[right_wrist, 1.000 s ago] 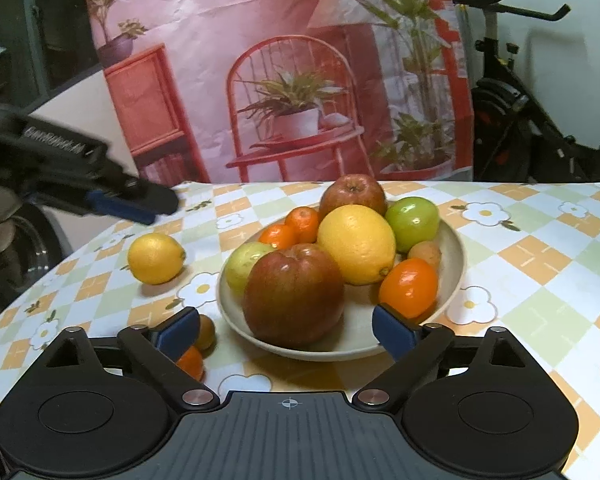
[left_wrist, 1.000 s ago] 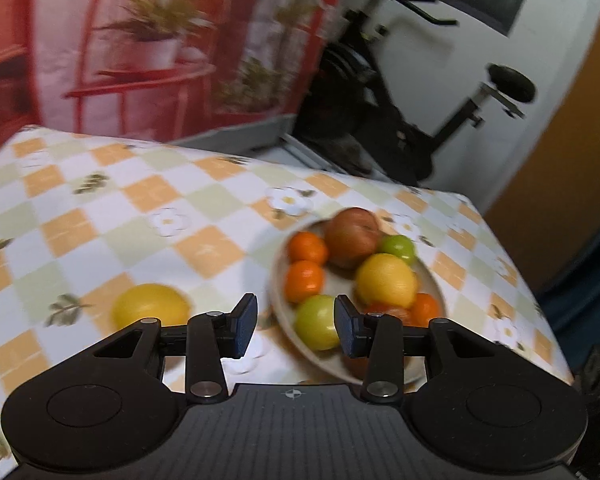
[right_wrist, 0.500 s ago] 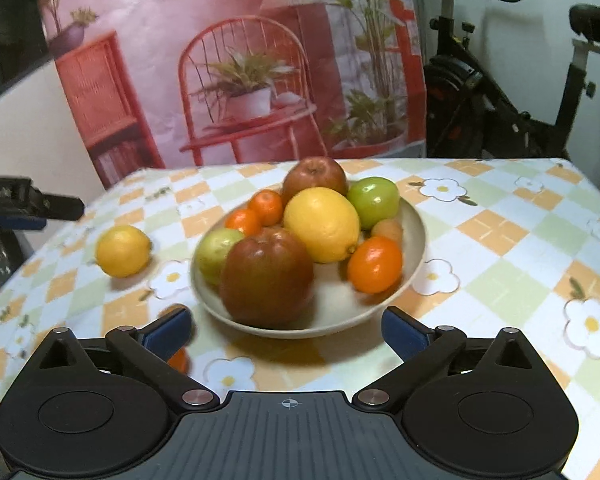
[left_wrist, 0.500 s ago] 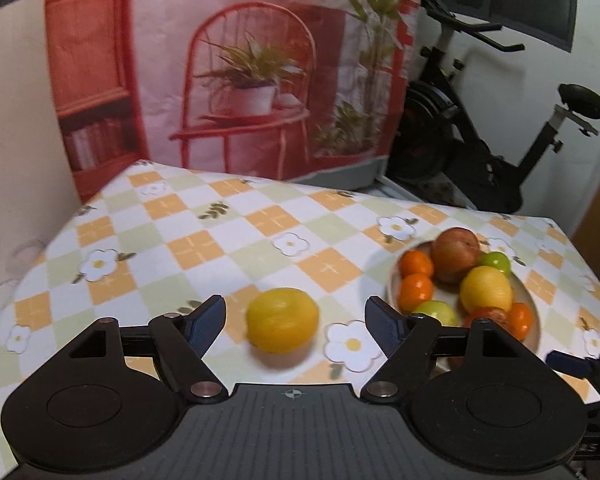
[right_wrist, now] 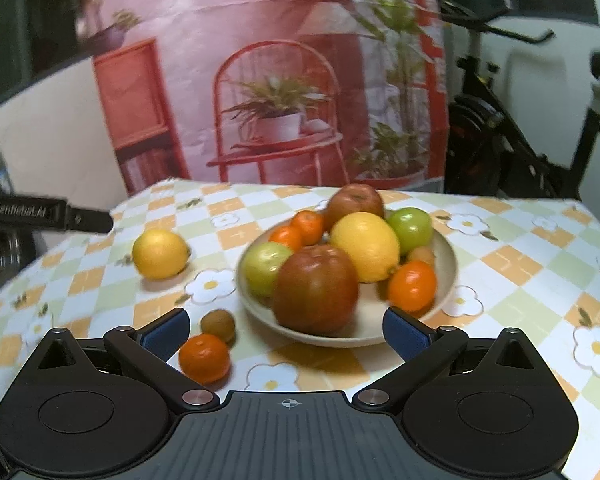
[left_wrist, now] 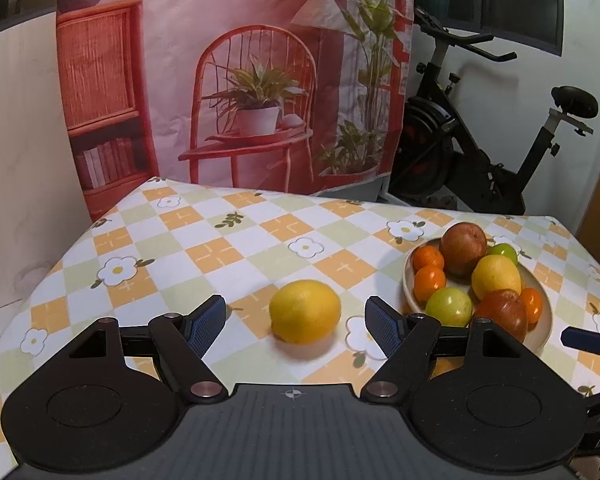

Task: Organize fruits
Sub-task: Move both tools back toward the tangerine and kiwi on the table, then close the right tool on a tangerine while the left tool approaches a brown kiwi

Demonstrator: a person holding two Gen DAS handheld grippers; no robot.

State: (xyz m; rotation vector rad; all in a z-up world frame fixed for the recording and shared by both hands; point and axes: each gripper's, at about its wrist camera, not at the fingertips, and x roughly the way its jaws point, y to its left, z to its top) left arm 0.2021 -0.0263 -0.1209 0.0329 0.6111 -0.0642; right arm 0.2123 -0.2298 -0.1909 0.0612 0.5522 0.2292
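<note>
Nothing is being gripped: both the left gripper [left_wrist: 296, 322] and right gripper [right_wrist: 286, 330] are being held wide over the checkered tablecloth [left_wrist: 204, 248], the exercise bike [left_wrist: 488, 160] being seen beyond.

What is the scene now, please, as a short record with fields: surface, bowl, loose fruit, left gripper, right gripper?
surface: table with checked flower cloth
bowl: bowl piled with apples, lemon, small oranges
loose fruit: lemon, small orange and small brown fruit on the cloth
left gripper: left gripper, jaws open, loose lemon lined up between them, not touched
right gripper: right gripper, jaws wide open, nothing held
</note>
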